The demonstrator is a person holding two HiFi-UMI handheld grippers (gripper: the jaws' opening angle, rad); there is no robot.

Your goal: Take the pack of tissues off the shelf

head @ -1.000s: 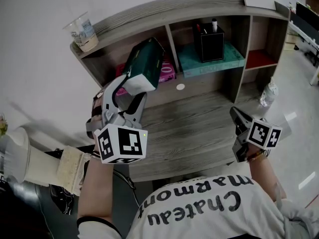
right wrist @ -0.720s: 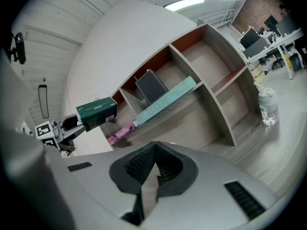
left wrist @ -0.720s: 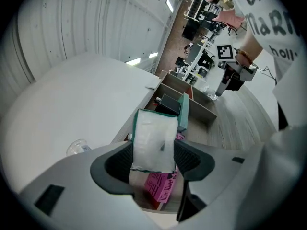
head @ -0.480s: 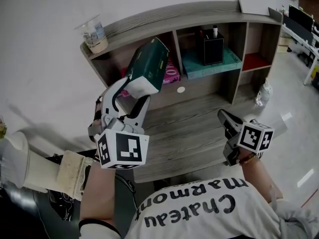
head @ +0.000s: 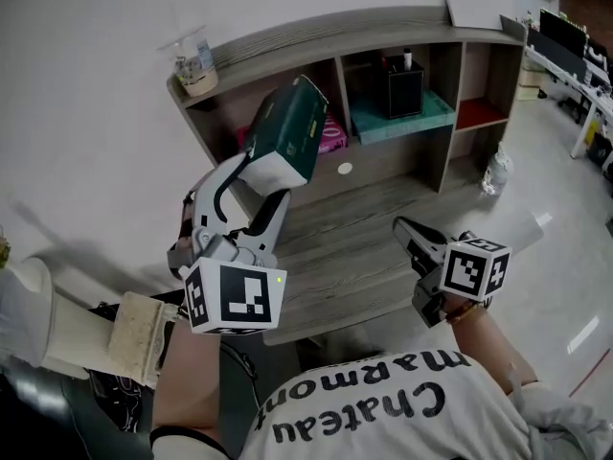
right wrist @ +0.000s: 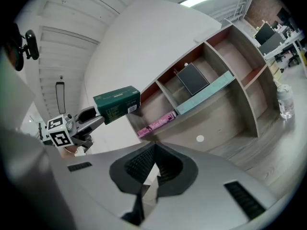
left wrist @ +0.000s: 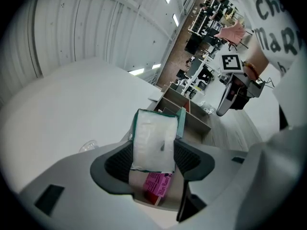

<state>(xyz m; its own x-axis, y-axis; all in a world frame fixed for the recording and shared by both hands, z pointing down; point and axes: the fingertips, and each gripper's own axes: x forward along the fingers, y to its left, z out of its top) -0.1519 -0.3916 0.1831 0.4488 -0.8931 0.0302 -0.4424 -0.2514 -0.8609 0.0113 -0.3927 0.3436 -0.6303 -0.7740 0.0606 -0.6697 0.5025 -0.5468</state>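
Observation:
The pack of tissues (head: 287,130) is a dark green box with a white end, held tilted in the air in front of the shelf's (head: 335,25) left compartment. My left gripper (head: 257,175) is shut on its white end. In the left gripper view the white end (left wrist: 153,143) sits pressed between both pads. From the right gripper view the pack (right wrist: 117,104) hangs clear of the shelf. My right gripper (head: 414,242) hovers low over the desk at the right, jaws together and holding nothing (right wrist: 152,163).
A pink book (head: 330,138) lies in the left compartment. A teal tray (head: 397,118) carries a black pen holder (head: 402,84) in the middle compartment. A plastic cup (head: 196,60) stands on the shelf top. A water bottle (head: 495,171) stands beside the desk at the right.
The left gripper has kept its hold and brought the pack a little back from the shelf. The right gripper has drifted left over the desk.

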